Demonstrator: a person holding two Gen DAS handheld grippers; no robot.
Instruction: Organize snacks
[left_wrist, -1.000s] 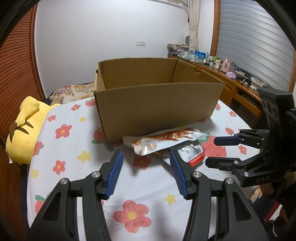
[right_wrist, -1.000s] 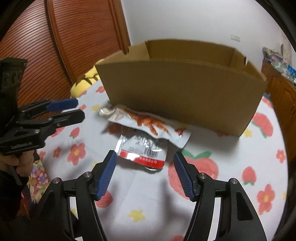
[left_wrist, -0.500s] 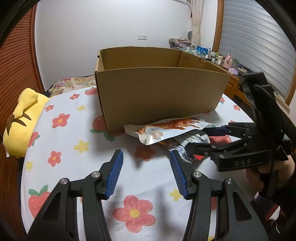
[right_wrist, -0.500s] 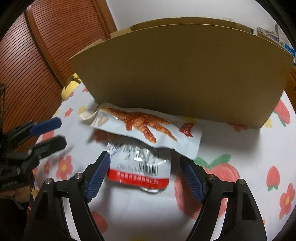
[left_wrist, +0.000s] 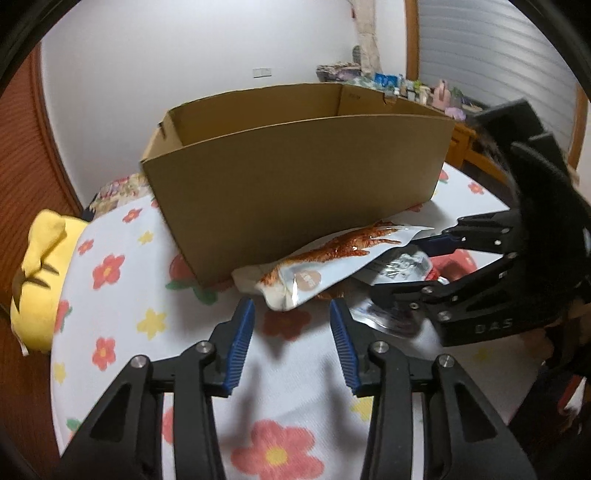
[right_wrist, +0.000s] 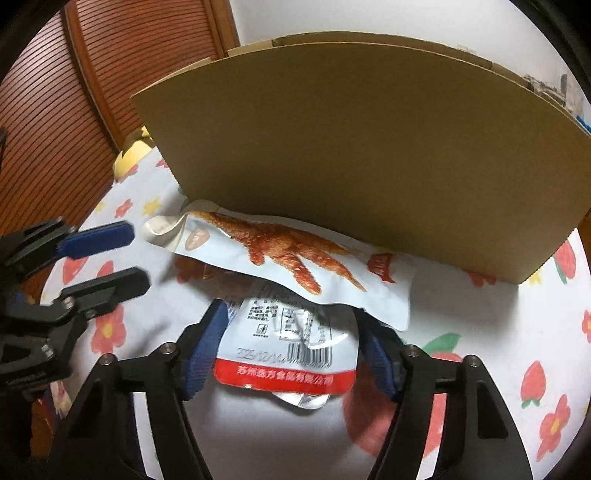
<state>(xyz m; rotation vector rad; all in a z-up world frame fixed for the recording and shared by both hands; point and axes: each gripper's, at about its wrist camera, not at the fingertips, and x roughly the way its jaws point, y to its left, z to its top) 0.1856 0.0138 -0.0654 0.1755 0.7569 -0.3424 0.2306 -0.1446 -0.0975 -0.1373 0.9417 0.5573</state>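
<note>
Table (left_wrist: 303, 373): covered by a white cloth printed with red and yellow flowers and strawberries; carries everything below.

Cardboard box (left_wrist: 295, 177) (right_wrist: 369, 147): open-topped, brown, standing upright toward the far side of the table. What lies inside cannot be told from either view.

Yellow plush toy (left_wrist: 40, 280): at the table's left edge, beside the box; only a sliver of it shows in the right wrist view (right_wrist: 131, 157).

Chicken-foot snack pouch (left_wrist: 332, 258) (right_wrist: 288, 258): long, white, printed with an orange-red claw-shaped foot. It lies on the table against the foot of the box's near wall, one end curled up, overlapping the packet below.

Silver snack packet (right_wrist: 291, 350) (left_wrist: 399, 266): barcode, date print and a red band along its near edge. It lies partly under the pouch, on the table in front of the box.

Right claw (right_wrist: 295, 347) (left_wrist: 424, 262): blue-padded fingers spread wide, one on each side of the silver packet; whether the pads touch it cannot be told.

Left claw (left_wrist: 291, 332) (right_wrist: 114, 258): fingers wide apart, holding nothing, hovering over the cloth just short of the pouch's curled end.
</note>
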